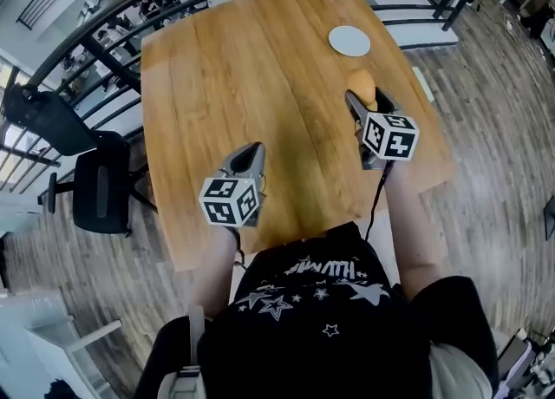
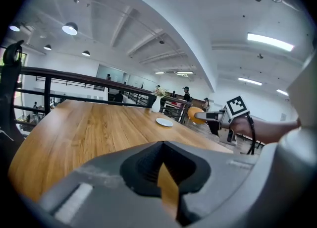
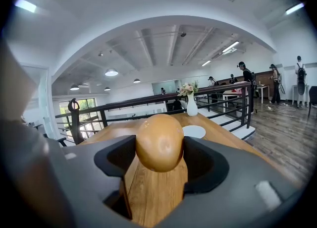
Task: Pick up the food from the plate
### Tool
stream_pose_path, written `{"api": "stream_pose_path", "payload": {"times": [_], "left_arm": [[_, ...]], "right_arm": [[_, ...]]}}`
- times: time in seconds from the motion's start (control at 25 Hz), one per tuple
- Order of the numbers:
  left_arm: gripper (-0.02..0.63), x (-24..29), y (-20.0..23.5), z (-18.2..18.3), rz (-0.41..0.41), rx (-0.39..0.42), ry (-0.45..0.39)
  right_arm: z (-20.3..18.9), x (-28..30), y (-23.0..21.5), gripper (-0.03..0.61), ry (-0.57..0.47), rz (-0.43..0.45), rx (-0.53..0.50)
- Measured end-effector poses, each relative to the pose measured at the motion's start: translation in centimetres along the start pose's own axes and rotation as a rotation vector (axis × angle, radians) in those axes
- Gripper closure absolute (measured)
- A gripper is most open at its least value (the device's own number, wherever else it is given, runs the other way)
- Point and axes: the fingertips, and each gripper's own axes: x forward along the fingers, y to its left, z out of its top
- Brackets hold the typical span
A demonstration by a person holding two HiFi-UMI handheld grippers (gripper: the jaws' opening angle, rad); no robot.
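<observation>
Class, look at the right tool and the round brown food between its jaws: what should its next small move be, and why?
Probably a slight lift with the grip unchanged. The right tool has its jaws pressed on both sides of the food, which is off the bare plate and held above the table. Opening now would likely drop it.

Looking down on a light wooden table (image 1: 260, 85) standing on grey-brown plank flooring (image 1: 486, 111). Curving round its far and left sides, a black metal railing (image 2: 47, 93). Sitting just left of the table, a black office chair (image 1: 100, 185). Arching overhead in white, a beamed ceiling (image 3: 163, 28), glowing with round lamps (image 3: 111, 73) and strip lights (image 2: 270, 41). Letting daylight in beyond the railing, a window (image 3: 86, 105). Standing far back on the open floor, several people (image 3: 242, 73).
</observation>
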Motion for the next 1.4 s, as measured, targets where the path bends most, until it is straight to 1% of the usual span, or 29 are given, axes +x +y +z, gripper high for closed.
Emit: {"api": "stream_pose_path", "payload": {"times": [0.24, 0.4, 0.48, 0.6, 0.88, 1.08, 1.24, 1.4], "left_arm": [[0.612, -0.5, -0.6, -1.9, -0.080, 0.023, 0.044], [0.612, -0.6, -1.7, -2.4, -0.120, 0.014, 0.051], [0.612, -0.5, -2.1, -2.4, -0.133, 0.017, 0.050], [0.612, -0.5, -2.8, -2.6, -0.133, 0.019, 0.045], [0.612, -2.0, -5.8, -2.6, -0.113, 0.039, 0.024], [0.612, -4.9, -8.7, -4.0, -0.111, 0.049, 0.029], [0.612, -7.7, -10.2, -5.3, -0.105, 0.051, 0.028], [0.612, -10.5, -12.2, -6.3, -0.110, 0.061, 0.017]], "right_arm": [[-2.5, -4.7, 1.8, 0.275, -0.009, -0.026, 0.027], [-4.2, -6.7, 2.5, 0.273, 0.020, -0.023, 0.018], [-4.5, -7.2, 2.7, 0.273, 0.019, -0.025, 0.032], [-5.1, -8.0, 2.9, 0.273, 0.015, -0.016, 0.058], [-5.8, -11.3, 3.9, 0.273, -0.011, 0.036, 0.067], [-7.6, -15.2, 5.0, 0.273, -0.002, 0.053, 0.033], [-9.1, -18.1, 6.4, 0.273, 0.000, 0.066, 0.042], [-9.6, -21.5, 7.5, 0.272, -0.009, 0.072, 0.021]]}}
